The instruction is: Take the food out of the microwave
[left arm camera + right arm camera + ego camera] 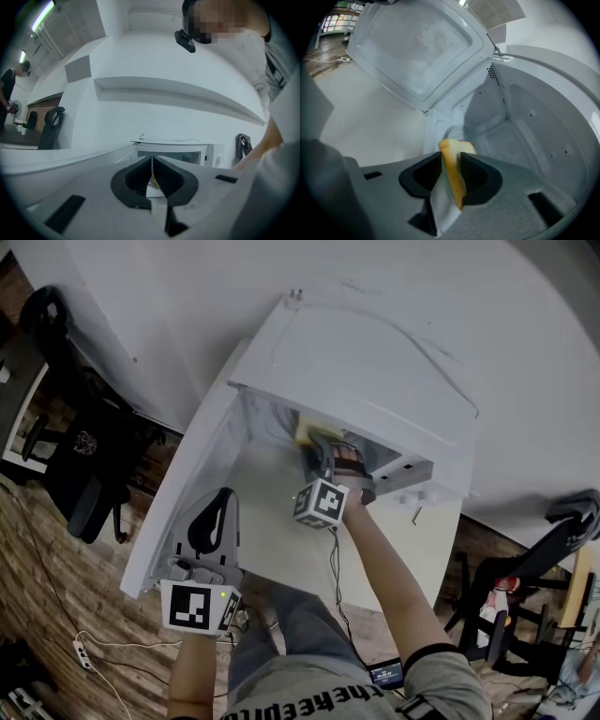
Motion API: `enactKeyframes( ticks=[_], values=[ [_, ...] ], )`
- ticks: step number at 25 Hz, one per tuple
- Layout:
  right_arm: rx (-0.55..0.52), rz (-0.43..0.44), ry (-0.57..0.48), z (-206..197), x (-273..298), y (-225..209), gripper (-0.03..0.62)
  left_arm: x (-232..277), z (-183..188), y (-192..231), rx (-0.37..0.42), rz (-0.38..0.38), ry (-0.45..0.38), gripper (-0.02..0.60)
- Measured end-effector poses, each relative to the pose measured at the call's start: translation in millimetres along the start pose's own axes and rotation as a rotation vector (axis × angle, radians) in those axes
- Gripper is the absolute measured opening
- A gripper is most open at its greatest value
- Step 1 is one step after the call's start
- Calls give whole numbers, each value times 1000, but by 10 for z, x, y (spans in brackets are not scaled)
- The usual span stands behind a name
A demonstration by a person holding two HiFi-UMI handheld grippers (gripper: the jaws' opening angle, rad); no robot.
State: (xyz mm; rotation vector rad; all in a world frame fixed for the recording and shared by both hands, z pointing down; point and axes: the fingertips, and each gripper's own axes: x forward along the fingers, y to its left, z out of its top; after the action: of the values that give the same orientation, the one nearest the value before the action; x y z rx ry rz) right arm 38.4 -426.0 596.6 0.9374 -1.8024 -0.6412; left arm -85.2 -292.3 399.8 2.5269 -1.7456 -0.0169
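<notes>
White boxy microwave stands at the back edge of the white tabletop, its windowed door swung wide open. The right gripper reaches into the cavity. Its black ribbed pads are closed against both faces of a pale slice of bread with a yellow-brown crust, held on edge inside the cavity. Over the tabletop's front left corner the left gripper points level toward the microwave, jaws pressed together with nothing between them.
</notes>
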Motion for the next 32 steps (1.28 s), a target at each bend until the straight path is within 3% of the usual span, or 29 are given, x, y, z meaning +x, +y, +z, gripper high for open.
enactKeyframes(
  ticks=[14,22,32],
  values=[
    [32,8,34,-86,-97,-6,110,-23,10,-21,-4,-10,2,14],
    [43,10,-26,69,-239,24,91,-28,26,-47,-3,-19,0,14],
    [-22,-5,21,16,-170,112,169,-86,29,-22,-2,-8,0,14]
  ],
)
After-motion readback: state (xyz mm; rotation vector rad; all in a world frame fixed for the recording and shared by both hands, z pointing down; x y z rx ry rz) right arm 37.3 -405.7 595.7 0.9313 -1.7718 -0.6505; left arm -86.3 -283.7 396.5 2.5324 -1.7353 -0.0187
